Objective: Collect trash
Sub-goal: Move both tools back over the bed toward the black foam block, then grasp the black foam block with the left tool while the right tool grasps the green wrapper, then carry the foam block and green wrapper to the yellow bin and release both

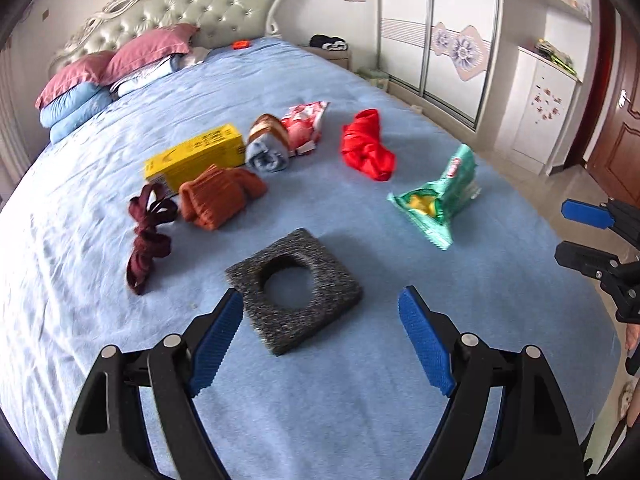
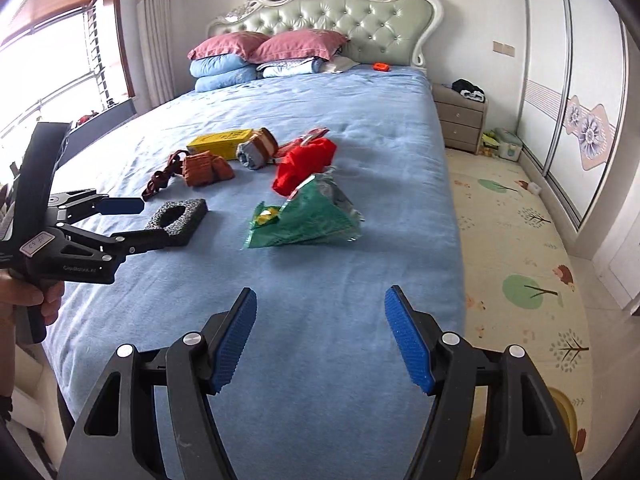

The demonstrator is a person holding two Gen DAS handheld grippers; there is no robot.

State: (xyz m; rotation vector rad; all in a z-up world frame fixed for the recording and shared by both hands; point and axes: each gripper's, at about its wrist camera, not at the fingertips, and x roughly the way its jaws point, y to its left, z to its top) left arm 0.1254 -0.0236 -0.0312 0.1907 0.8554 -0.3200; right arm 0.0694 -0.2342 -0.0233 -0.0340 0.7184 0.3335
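Faintly, "CS-H1" label (image 2: pixel 35 243) on left claw (image 2: pixel 142 220)

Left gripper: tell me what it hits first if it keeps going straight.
Most likely the grey foam block, lying just ahead between the open left gripper fingers. Depth is unclear, so it could touch the bed first.

Rough grey foam block (image 1: pixel 296 290), glossy green wrapper (image 1: pixel 438 196), matt blue bedsheet (image 1: pixel 360 400)

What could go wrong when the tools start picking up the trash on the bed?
1. Socks and a red cloth lie among the trash, so a tool might grab clothing instead.
2. The open green bag may spill if lifted by the wrong end.
3. The foam block looks wide for the left tool, which might only pinch a corner and drop it.
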